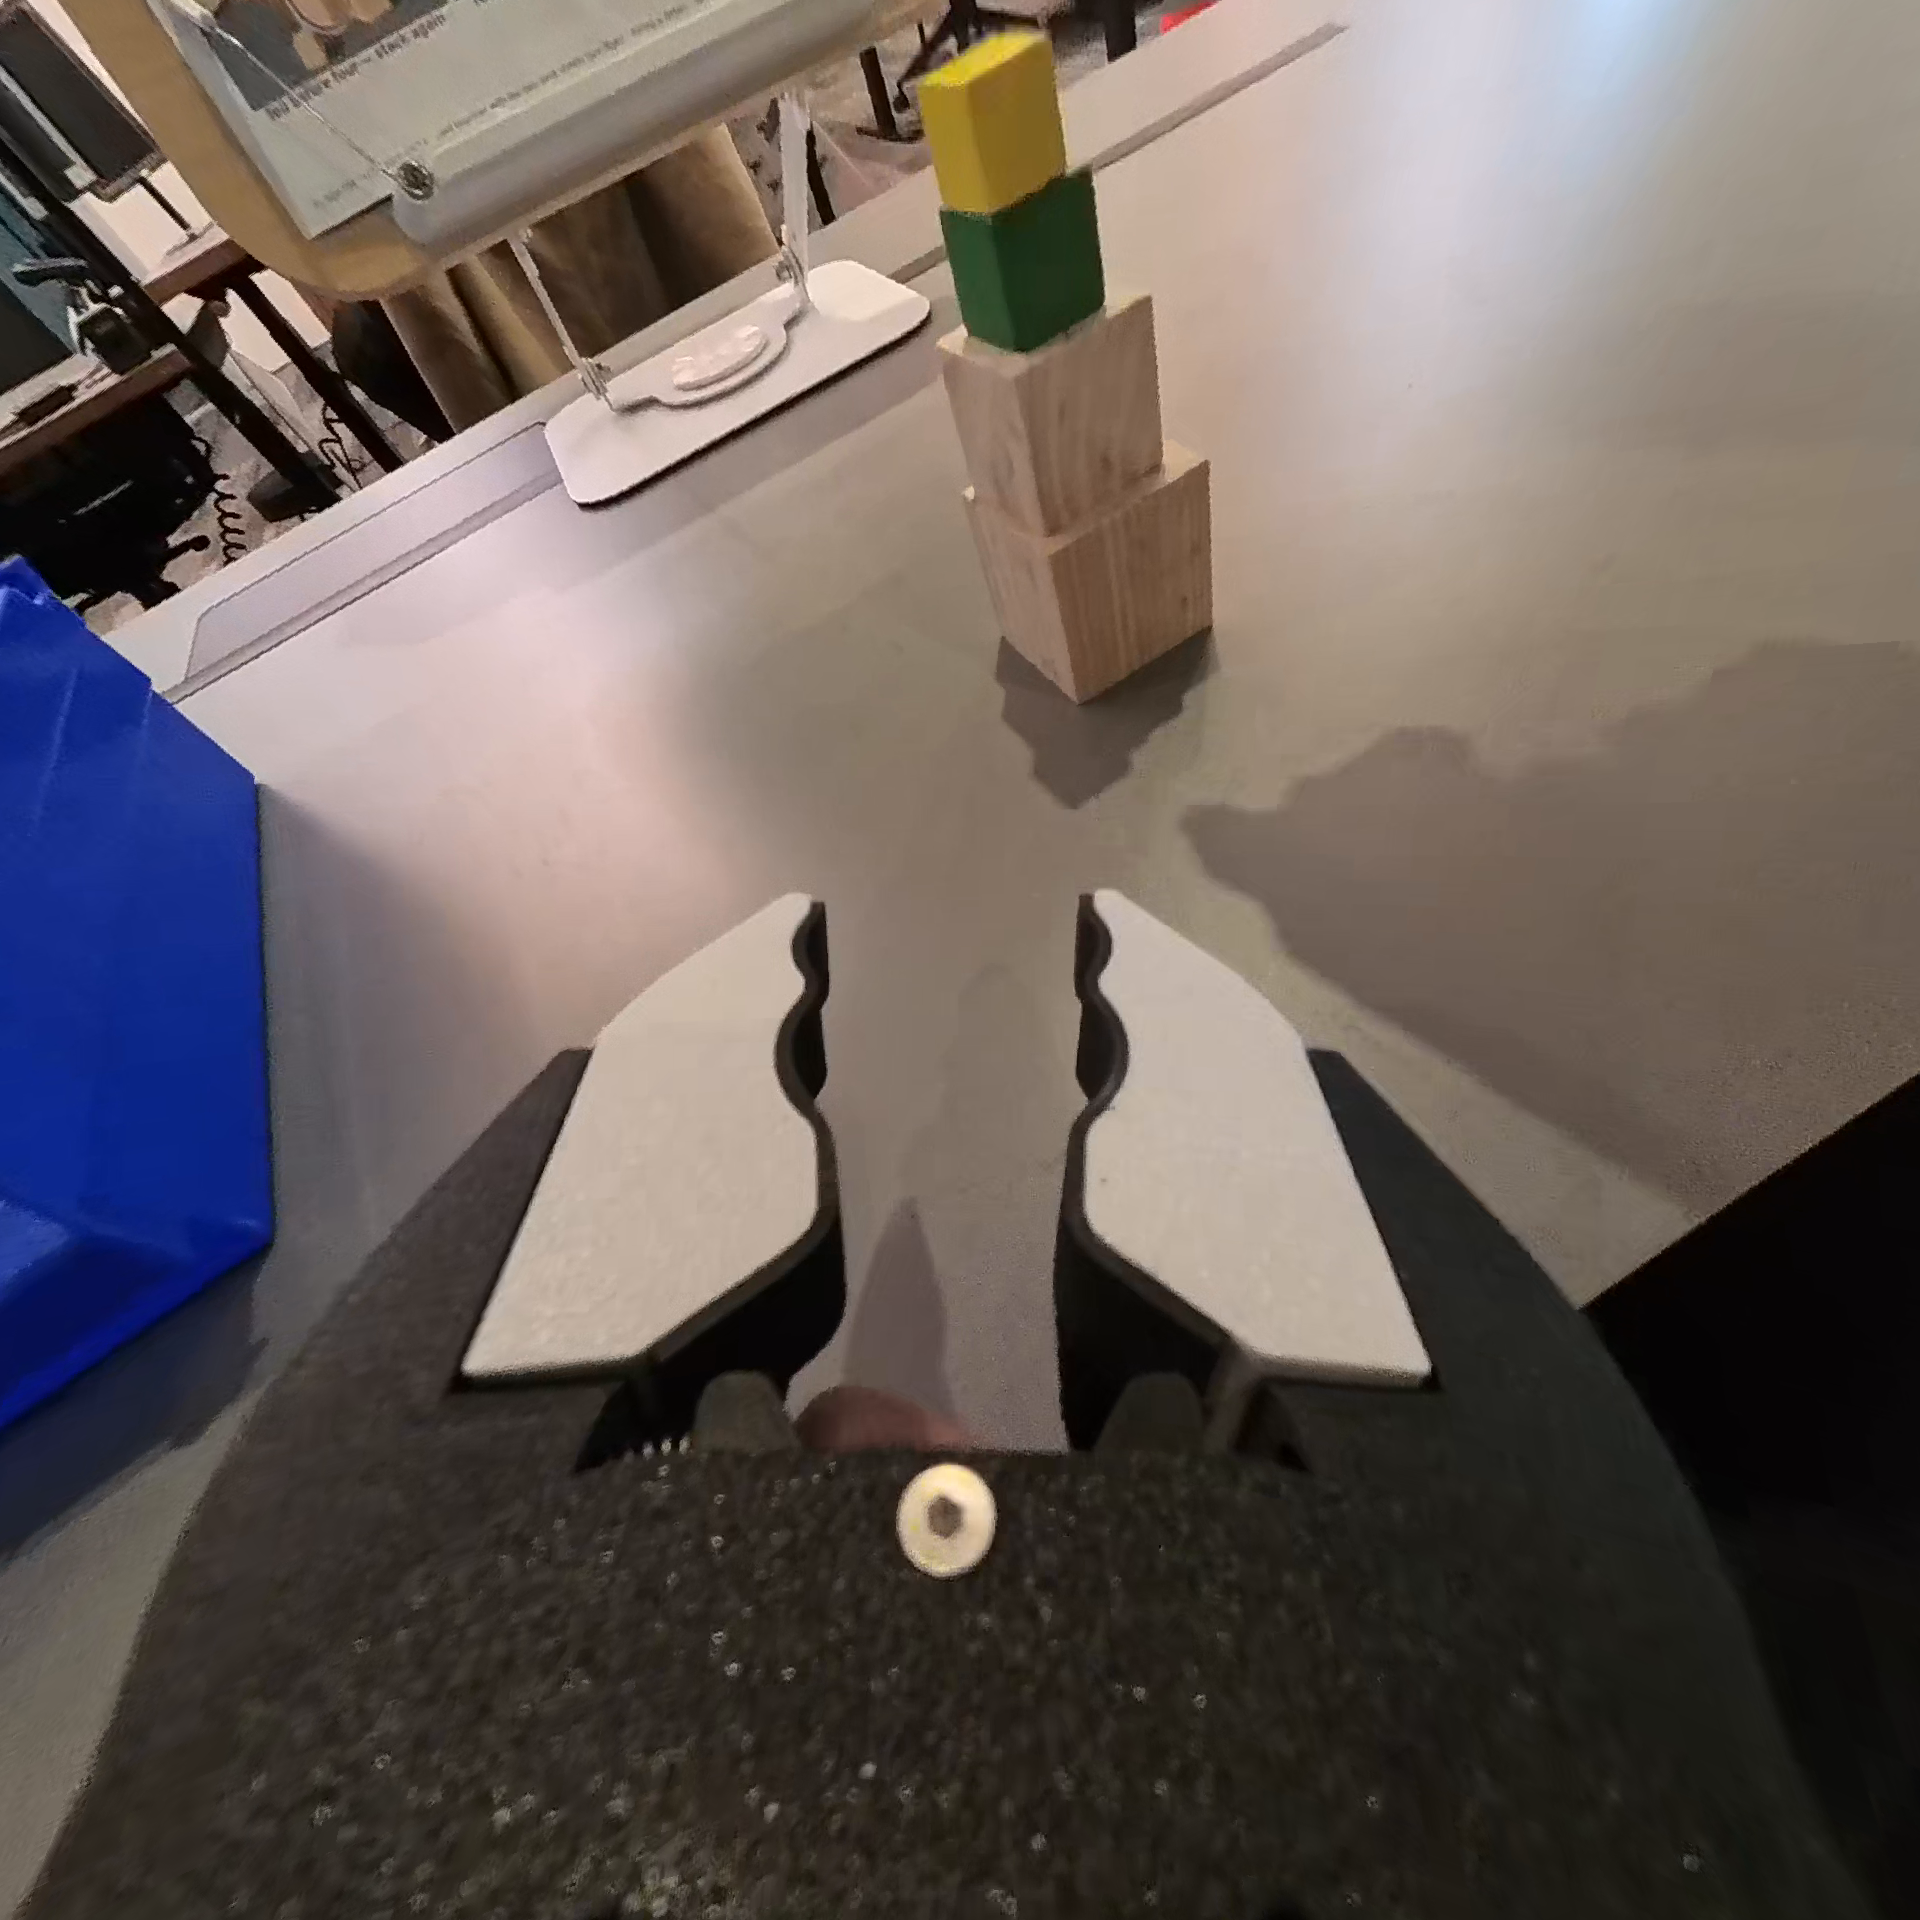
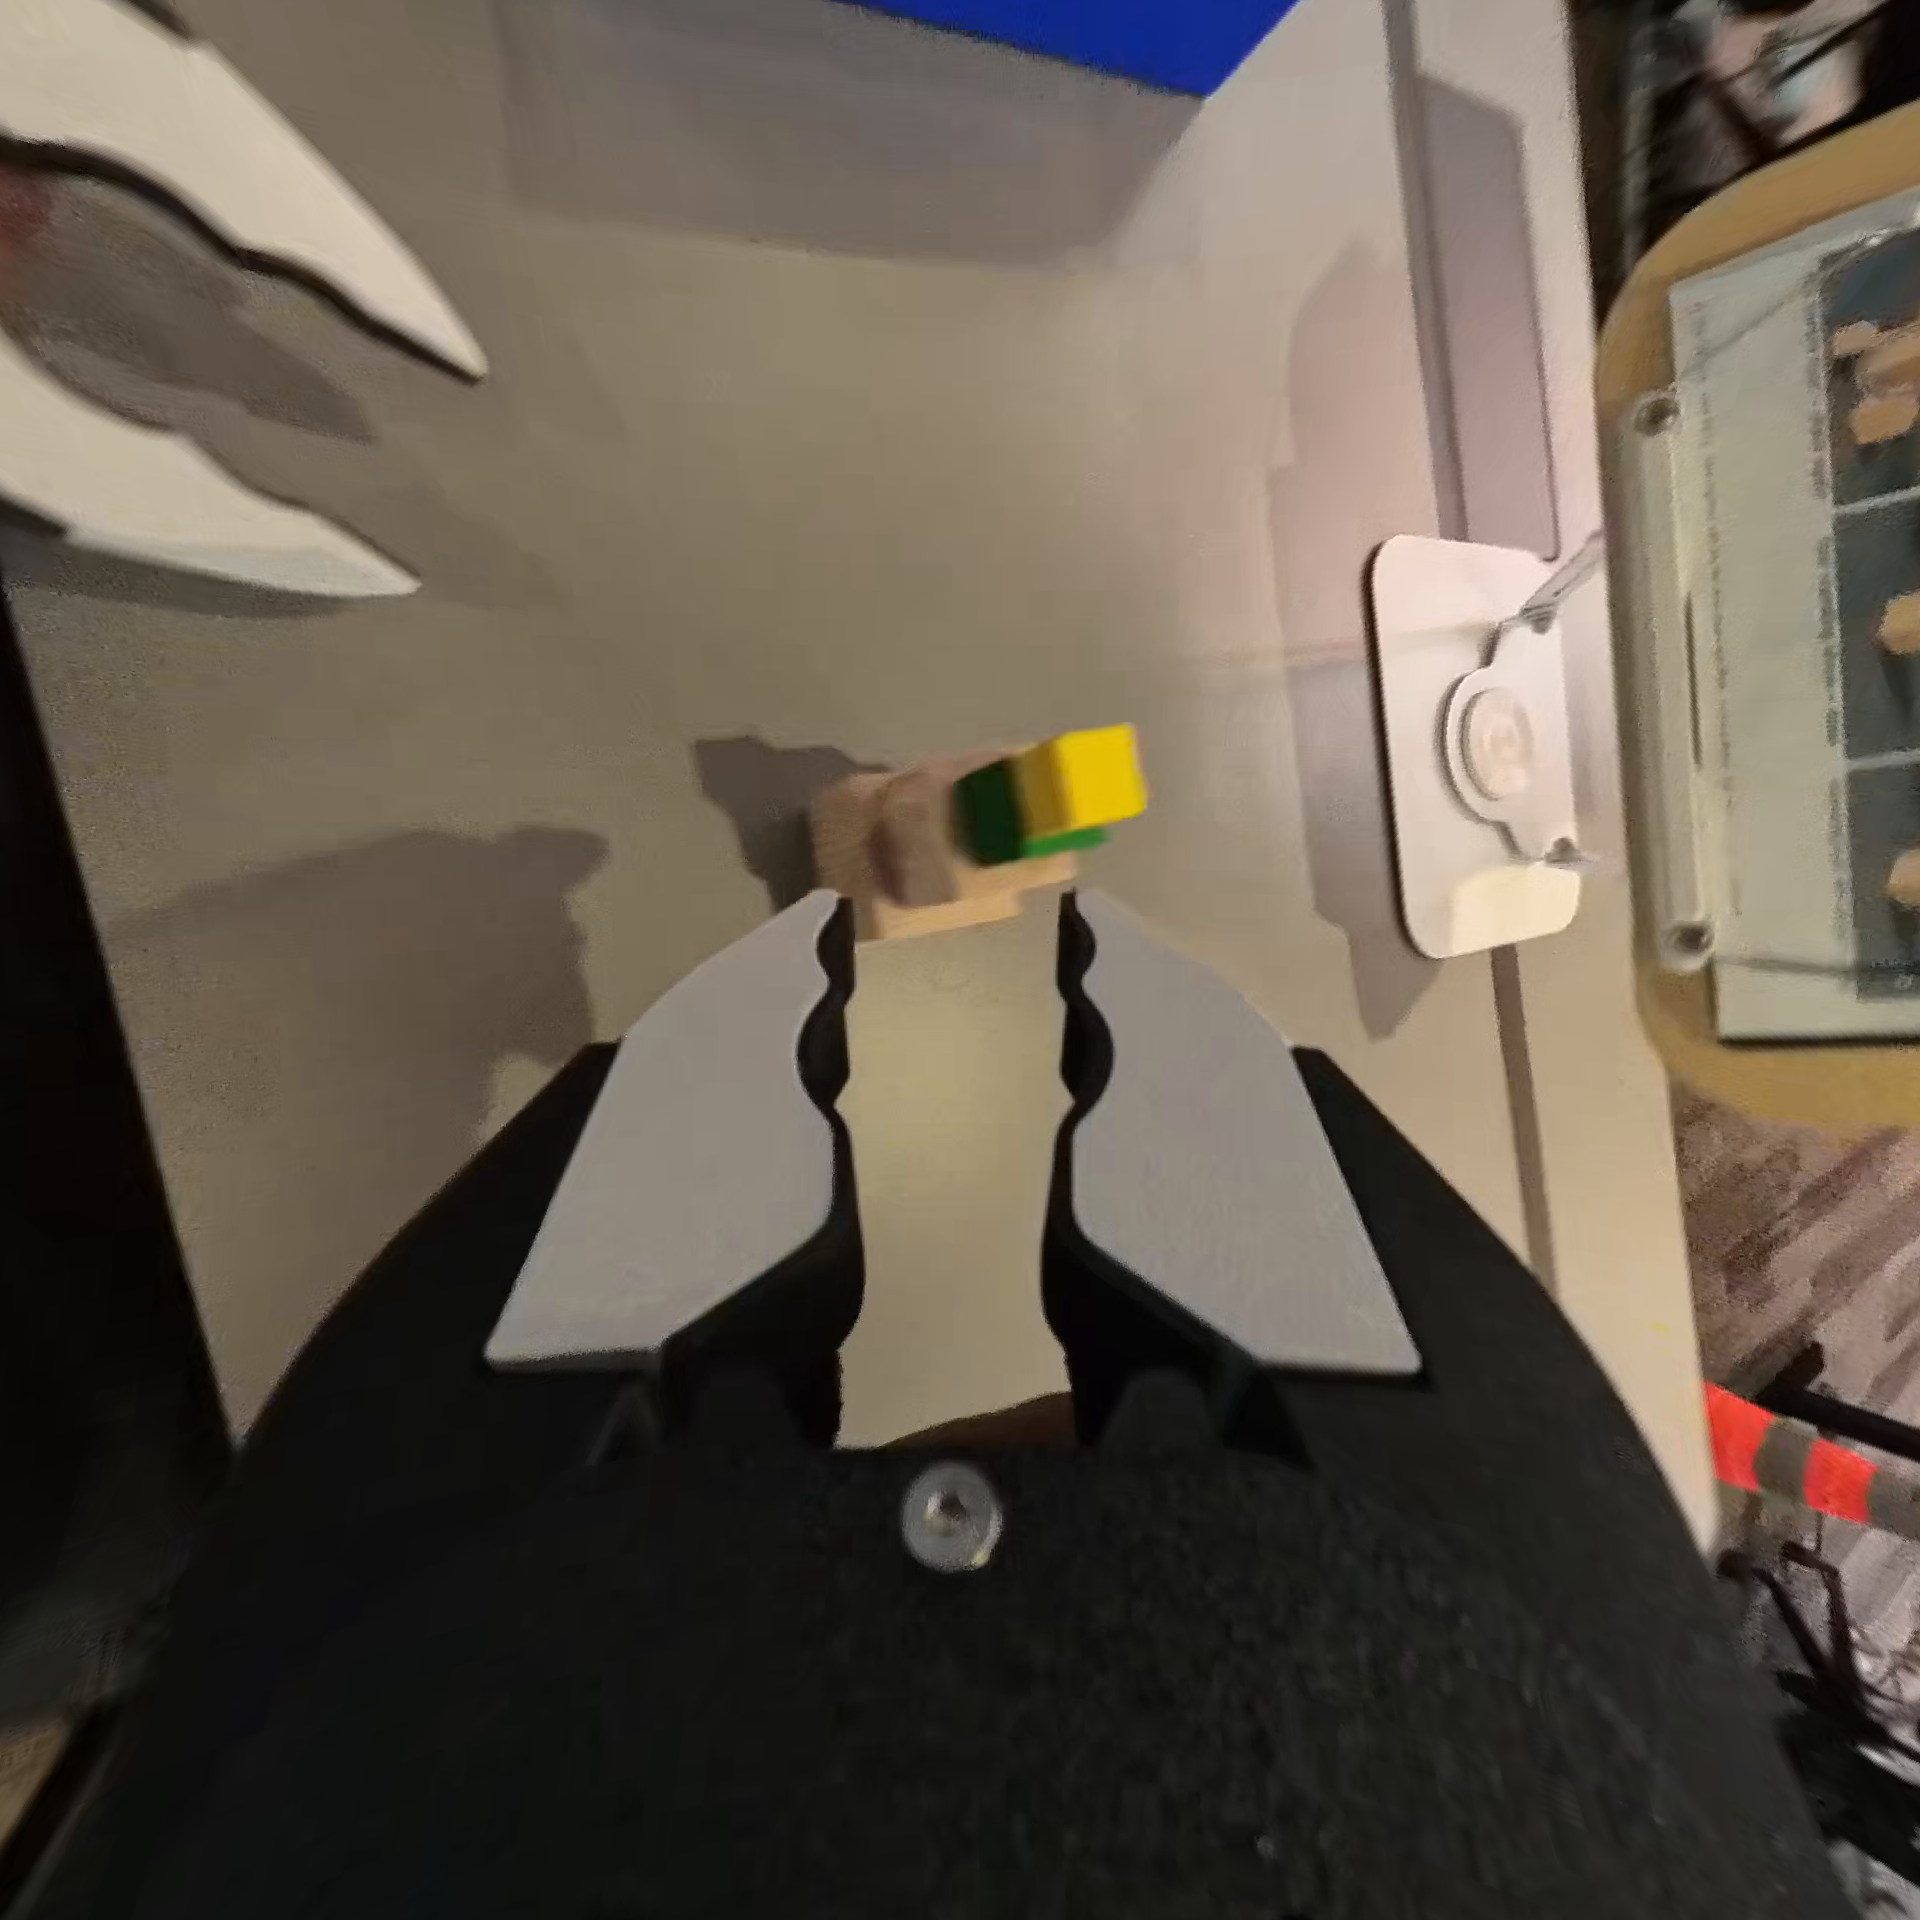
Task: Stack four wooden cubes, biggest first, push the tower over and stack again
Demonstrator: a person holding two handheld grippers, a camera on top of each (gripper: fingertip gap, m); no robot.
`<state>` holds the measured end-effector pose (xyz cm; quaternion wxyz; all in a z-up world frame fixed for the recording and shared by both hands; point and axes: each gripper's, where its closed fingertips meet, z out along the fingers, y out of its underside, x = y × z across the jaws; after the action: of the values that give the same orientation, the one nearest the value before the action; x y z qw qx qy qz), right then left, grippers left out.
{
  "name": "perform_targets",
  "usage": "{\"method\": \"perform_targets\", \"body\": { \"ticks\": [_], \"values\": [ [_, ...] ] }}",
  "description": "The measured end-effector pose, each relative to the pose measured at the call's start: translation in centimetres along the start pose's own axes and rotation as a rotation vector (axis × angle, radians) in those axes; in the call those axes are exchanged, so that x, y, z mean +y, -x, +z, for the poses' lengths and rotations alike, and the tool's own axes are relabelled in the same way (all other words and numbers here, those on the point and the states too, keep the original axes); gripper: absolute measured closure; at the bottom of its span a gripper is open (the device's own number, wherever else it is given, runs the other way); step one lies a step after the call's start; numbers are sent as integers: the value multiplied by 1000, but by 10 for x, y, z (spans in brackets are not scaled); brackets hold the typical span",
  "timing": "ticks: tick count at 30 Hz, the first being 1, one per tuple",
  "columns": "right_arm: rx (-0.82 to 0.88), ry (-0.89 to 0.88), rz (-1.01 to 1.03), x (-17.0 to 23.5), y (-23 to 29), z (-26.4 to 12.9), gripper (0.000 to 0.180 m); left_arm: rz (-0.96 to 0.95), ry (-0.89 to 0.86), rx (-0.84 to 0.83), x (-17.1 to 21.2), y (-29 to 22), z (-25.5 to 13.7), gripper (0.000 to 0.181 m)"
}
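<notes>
A tower of cubes stands on the grey table: a big plain wooden cube (image 1: 1112, 582) at the bottom, a smaller plain wooden cube (image 1: 1060, 416) on it, then a green cube (image 1: 1023, 260), then a yellow cube (image 1: 992, 125) on top. My left gripper (image 1: 951, 914) is open and empty, well short of the tower. In the right wrist view the tower appears from above and sideways, with the yellow cube (image 2: 1091, 774) nearest. My right gripper (image 2: 951, 914) is open and empty, above the tower. The left gripper's fingers (image 2: 239, 260) show at the upper left there.
A blue bin (image 1: 114, 987) stands at the left. A white stand base (image 1: 748, 374) holding a tilted instruction board (image 1: 499, 94) sits behind the tower, also in the right wrist view (image 2: 1475, 748). The table's edge (image 1: 1756, 1184) drops off at the right. The yellow cube (image 2: 1091, 774) lies around 5 cm away from my right fingertips.
</notes>
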<state>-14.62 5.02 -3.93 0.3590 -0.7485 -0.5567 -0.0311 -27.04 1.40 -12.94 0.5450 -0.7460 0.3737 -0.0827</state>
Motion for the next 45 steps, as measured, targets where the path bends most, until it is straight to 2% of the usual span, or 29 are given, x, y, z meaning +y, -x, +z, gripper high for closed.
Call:
{"method": "perform_targets", "body": {
  "ticks": [2, 5, 8, 10, 13, 15, 16, 20, 22, 24, 27, 29, 31, 34, 35, 36, 37, 40, 43, 45],
  "values": [
    [44, -87, 88, 20, 35, -4, 152, 0, 13, 3, 3, 2, 2, 136],
    [65, -154, 264, 55, 81, -2, 147, -45, 28, 21, 5, 0, 3, 136],
    [112, -204, 407, 75, 100, 3, 146, -57, 29, 30, 4, 0, 5, 136],
    [227, -189, 448, 93, 93, 1, 145, -58, 34, 24, 3, 1, 7, 136],
    [142, -238, 525, 97, 113, 4, 151, -81, 62, 22, 6, 1, 12, 138],
    [180, -184, 491, 109, 112, 8, 149, -115, 70, 34, 7, 2, 16, 151],
    [217, -162, 468, 113, 108, 8, 149, -138, 68, 59, 6, 1, 18, 181],
    [187, -185, 461, 105, 116, 7, 150, -276, 105, 23, 9, 16, 32, 181],
    [183, -181, 462, 103, 118, 5, 149, -355, 151, -117, 15, 46, 44, 181],
    [174, -198, 496, 100, 118, 2, 150, -519, 216, -218, 28, 71, 53, 181],
    [183, -194, 515, 103, 116, -6, 150, -785, 308, -182, 40, 73, 63, 181],
    [230, -185, 523, 111, 107, -18, 150, -847, 327, -190, 42, 64, 73, 181],
    [240, -210, 563, 116, 102, -31, 150, -833, 323, -246, 27, 49, 96, 181],
    [227, -255, 649, 124, 95, -49, 151, -840, 400, 17, -38, -46, 170, 181],
    [233, -268, 678, 127, 91, -55, 152, -785, 419, -6, -49, -54, 184, 181],
    [230, -275, 698, 131, 89, -61, 152, -758, 397, -109, -51, -43, 187, 181],
    [236, -273, 712, 137, 87, -66, 152, -773, 350, -156, -51, -30, 182, 181],
    [277, -228, 751, 165, 85, -70, 151, -831, 315, -162, -25, -9, 155, 181],
    [303, -215, 810, 180, 83, -64, 148, -726, 259, -236, -8, 14, 115, 179],
    [303, -274, 849, 175, 79, -62, 148, -661, 207, -220, -5, 15, 93, 163]
  ]
}}
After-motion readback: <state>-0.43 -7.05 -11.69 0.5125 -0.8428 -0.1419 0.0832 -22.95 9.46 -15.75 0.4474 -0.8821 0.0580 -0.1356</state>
